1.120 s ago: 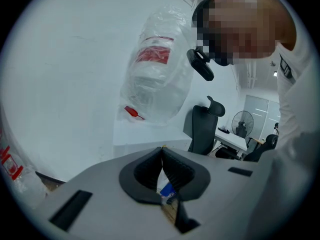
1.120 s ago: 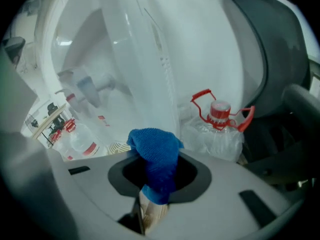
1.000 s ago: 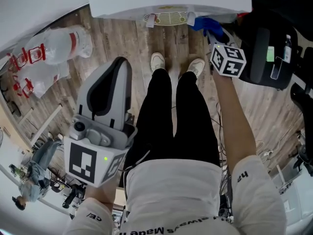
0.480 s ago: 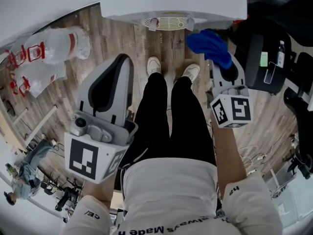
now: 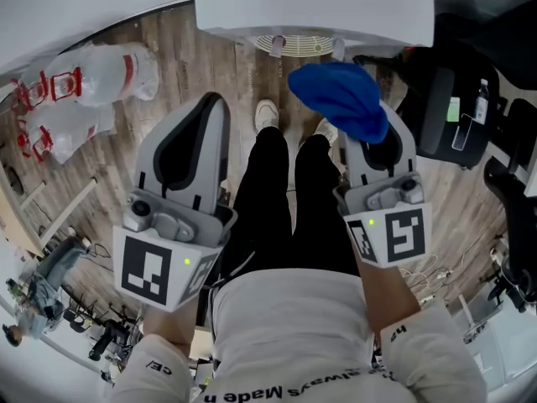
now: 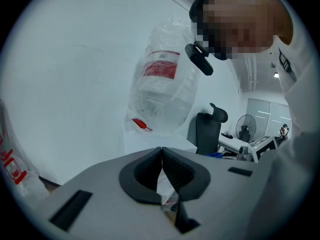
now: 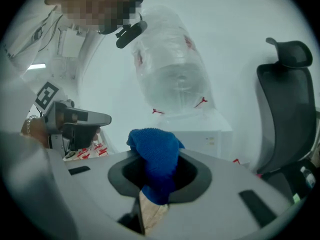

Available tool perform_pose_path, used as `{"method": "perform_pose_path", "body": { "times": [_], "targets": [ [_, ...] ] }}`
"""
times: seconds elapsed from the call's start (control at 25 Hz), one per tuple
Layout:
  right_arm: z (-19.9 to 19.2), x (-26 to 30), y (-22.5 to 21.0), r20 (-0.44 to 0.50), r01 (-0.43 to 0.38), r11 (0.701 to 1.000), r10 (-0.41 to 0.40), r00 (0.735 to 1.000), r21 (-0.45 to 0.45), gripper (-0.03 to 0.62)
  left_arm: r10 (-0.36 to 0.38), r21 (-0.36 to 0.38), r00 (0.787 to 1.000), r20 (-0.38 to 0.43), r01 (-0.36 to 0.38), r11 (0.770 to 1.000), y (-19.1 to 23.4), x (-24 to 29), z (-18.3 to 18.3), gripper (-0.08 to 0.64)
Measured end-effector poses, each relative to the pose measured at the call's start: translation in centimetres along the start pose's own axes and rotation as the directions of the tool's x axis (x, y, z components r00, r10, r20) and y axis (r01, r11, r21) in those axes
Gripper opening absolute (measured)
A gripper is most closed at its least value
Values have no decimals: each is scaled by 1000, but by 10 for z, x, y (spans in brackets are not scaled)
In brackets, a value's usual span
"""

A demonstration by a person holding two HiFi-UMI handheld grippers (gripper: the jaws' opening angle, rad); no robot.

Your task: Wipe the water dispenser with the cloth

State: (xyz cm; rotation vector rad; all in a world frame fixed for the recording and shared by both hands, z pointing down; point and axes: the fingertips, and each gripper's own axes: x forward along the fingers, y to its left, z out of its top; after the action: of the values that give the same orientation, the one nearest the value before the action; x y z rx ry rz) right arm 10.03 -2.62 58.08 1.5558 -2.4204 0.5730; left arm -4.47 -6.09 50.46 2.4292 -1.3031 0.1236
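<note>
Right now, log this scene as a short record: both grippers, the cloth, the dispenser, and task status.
Left gripper: jaws together, empty
Right gripper: jaws clamped on the blue cloth
Cloth: bunched, sticking out past the jaw tips
Water dispenser: white, ahead of the person's feet, bagged bottle on top
Contact: cloth apart from the dispenser
Status: wiping not yet begun

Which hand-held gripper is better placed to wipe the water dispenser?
Right. The right hand-held gripper is shut on the blue cloth, near the water dispenser; the left hand-held gripper is shut, empty.
</note>
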Motion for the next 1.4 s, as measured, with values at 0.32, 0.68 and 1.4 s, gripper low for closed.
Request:
{"method": "perform_pose_path", "body": {
  "times": [0.32, 0.68, 1.4],
  "targets": [
    [13, 33, 56, 9, -107, 994, 107, 994, -1, 94, 21, 3, 1000, 20, -21, 1000, 16, -6, 7, 20],
    [29, 80, 91, 60, -143, 989, 146, 988, -47, 94, 53, -1, 999, 10, -53, 999, 36, -20, 2, 20],
    [11, 151, 106, 16, -103, 992, 104, 994, -70, 92, 90, -22, 996, 5, -90, 996, 64, -31, -2, 20]
  ]
}}
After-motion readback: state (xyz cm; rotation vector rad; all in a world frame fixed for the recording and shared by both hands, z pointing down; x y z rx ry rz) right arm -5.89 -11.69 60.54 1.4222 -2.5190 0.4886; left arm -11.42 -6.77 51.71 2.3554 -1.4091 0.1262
